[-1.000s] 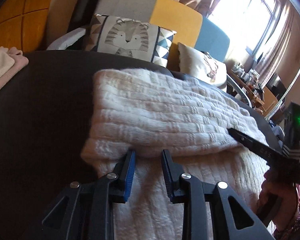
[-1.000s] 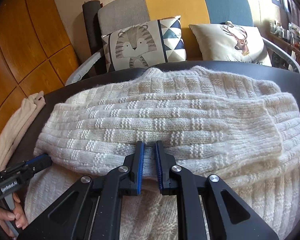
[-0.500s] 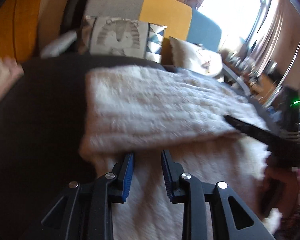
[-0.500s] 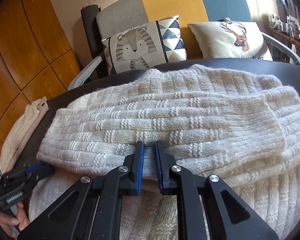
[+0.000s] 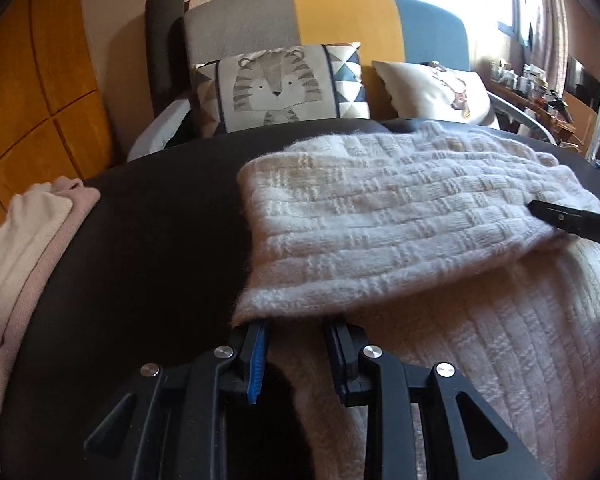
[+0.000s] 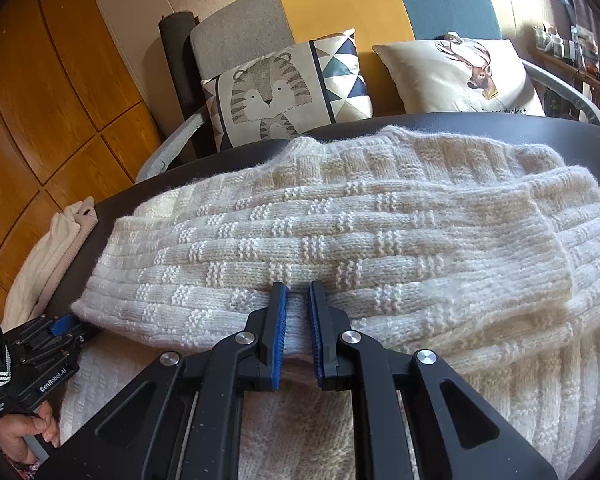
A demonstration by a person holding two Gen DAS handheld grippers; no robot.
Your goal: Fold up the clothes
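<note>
A cream knitted sweater (image 5: 400,220) (image 6: 340,232) lies on the dark round table (image 5: 140,240), its upper part folded over into a long band. At the band's left corner is my left gripper (image 5: 300,320) (image 6: 66,326), fingertips tucked under the folded edge with knit between the pads. Farther right on the same edge, my right gripper (image 6: 298,292) is shut on the fold, with cream knit pinched between its blue pads. One of its fingers (image 5: 568,220) shows at the right of the left wrist view.
A pile of folded pale and pink clothes (image 5: 16,248) (image 6: 48,264) sits at the table's left edge. Behind the table stands a sofa with a tiger cushion (image 5: 276,84) and a deer cushion (image 6: 460,72). A hand (image 6: 24,432) holds the left gripper.
The left gripper has turned and rolled while staying at the fold's corner, so its view swung leftward onto the clothes pile. The right gripper and the sweater have kept still.
</note>
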